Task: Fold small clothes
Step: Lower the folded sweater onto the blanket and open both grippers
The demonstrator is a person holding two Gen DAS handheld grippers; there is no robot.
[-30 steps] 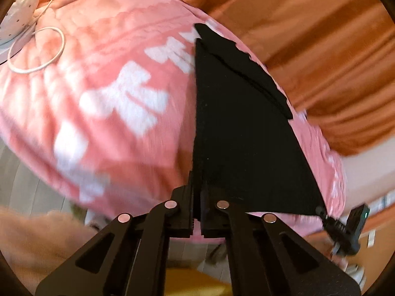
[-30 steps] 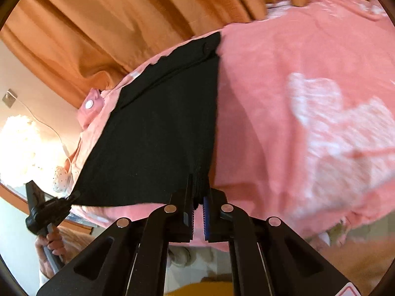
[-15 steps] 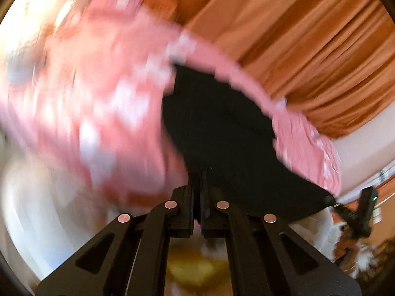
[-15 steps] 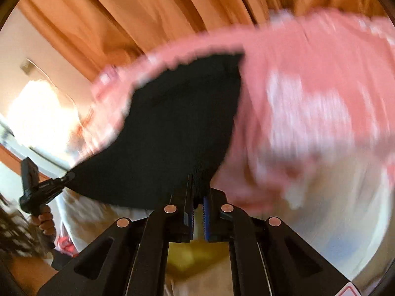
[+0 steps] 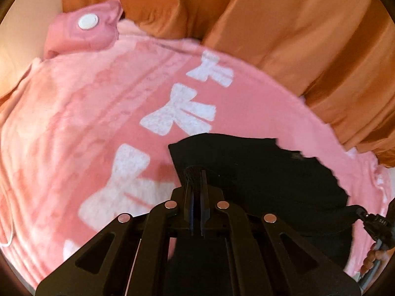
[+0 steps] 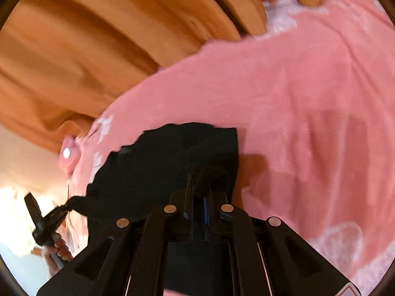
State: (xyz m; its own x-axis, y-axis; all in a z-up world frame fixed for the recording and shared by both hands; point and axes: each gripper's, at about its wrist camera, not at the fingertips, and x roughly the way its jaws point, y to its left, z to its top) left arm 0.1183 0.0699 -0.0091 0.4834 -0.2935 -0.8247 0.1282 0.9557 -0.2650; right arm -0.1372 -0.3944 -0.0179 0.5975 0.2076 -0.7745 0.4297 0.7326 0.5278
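A small black garment [image 5: 259,172] lies doubled over on a pink blanket [image 5: 86,123] with white bow prints. My left gripper [image 5: 196,172] is shut on its near left corner, the cloth bunched between the pads. In the right wrist view the same black garment [image 6: 160,165] spreads to the left, and my right gripper [image 6: 200,172] is shut on its near right corner. Each view shows the other gripper at the garment's far corner: the right one [image 5: 375,222] with a hand below it, the left one [image 6: 47,219] likewise.
Orange curtains [image 5: 296,37] hang close behind the bed, also filling the top of the right wrist view [image 6: 98,37]. A pink pillow with a white button [image 5: 87,22] sits at the blanket's far corner. A bright lamp glow [image 6: 12,222] shows at the left.
Both grippers swept forward over the bed with the garment's near edge. The black cloth, earlier stretched out long toward the curtains, now lies folded over itself, short and wide.
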